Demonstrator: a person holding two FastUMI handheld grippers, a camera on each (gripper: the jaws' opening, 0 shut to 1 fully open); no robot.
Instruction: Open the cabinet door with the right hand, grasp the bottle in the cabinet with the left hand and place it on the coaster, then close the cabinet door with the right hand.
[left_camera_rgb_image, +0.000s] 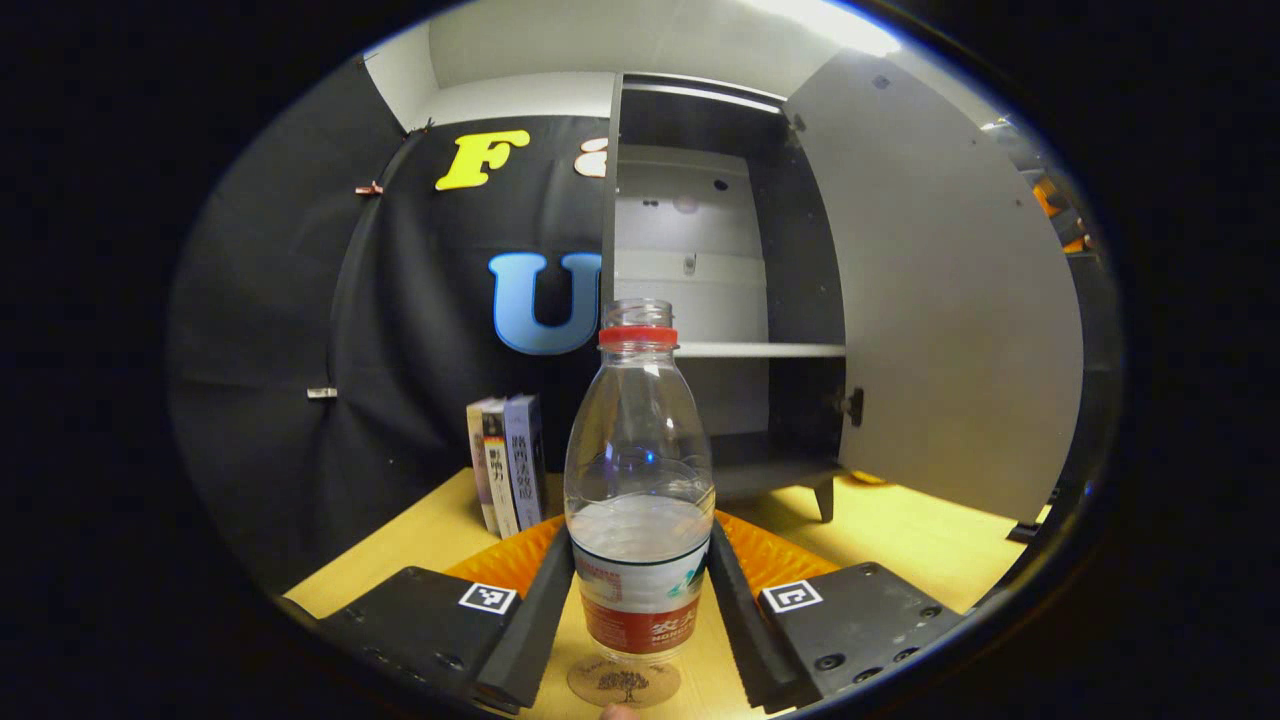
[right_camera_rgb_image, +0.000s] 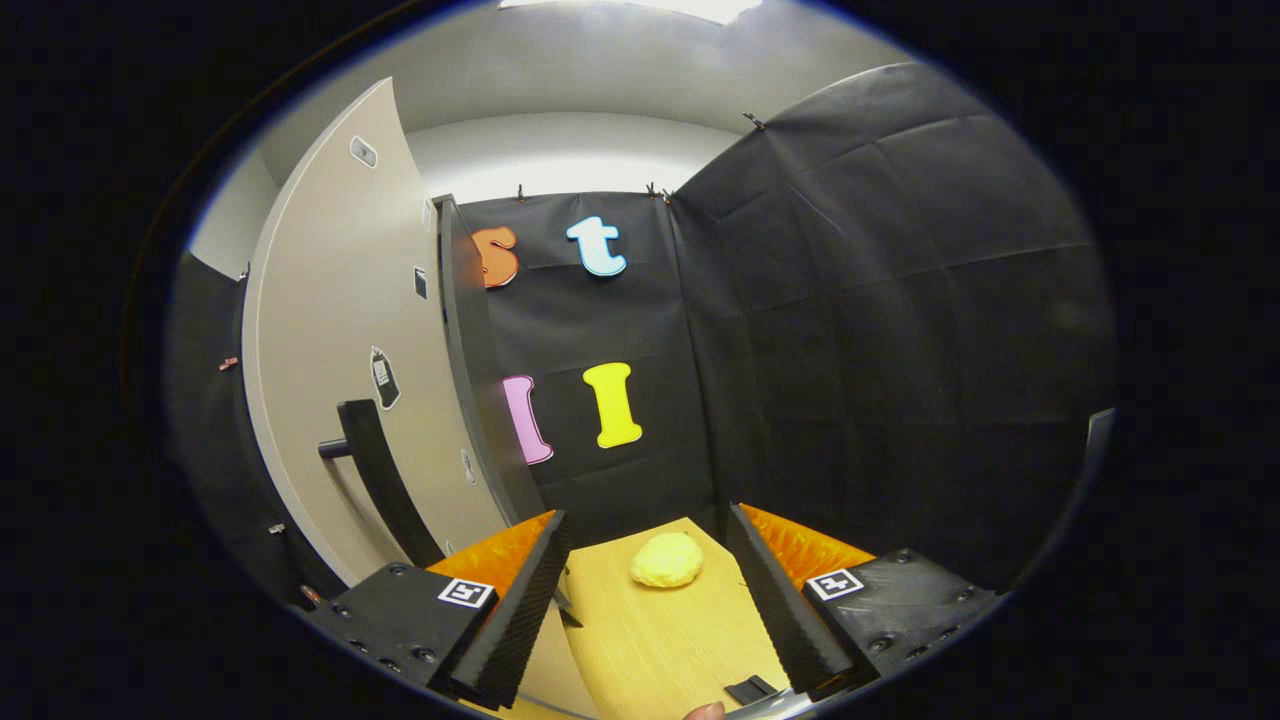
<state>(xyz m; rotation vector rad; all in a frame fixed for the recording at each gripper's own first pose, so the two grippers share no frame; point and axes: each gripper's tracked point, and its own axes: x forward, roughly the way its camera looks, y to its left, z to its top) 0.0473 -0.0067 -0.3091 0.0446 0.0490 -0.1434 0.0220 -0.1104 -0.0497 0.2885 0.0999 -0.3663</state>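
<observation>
A clear plastic bottle (left_camera_rgb_image: 640, 480) with a red neck ring, no cap and a little water stands upright on a round wooden coaster (left_camera_rgb_image: 622, 685) on the table. My left gripper (left_camera_rgb_image: 640, 535) is shut on the bottle's lower body, with a finger pressing each side. Behind it the grey cabinet (left_camera_rgb_image: 700, 350) stands open, its shelves bare and its door (left_camera_rgb_image: 940, 300) swung out to the right. In the right gripper view, my right gripper (right_camera_rgb_image: 648, 530) is open and holds nothing. The door's outer face (right_camera_rgb_image: 340, 330) and its dark bar handle (right_camera_rgb_image: 375, 470) are just to the left of it.
A few books (left_camera_rgb_image: 508, 460) stand upright left of the cabinet, against the black cloth wall. A yellow lumpy object (right_camera_rgb_image: 667, 560) lies on the wooden table (right_camera_rgb_image: 660, 640) ahead of the right gripper. A small dark object (right_camera_rgb_image: 750, 688) lies near the table's front edge.
</observation>
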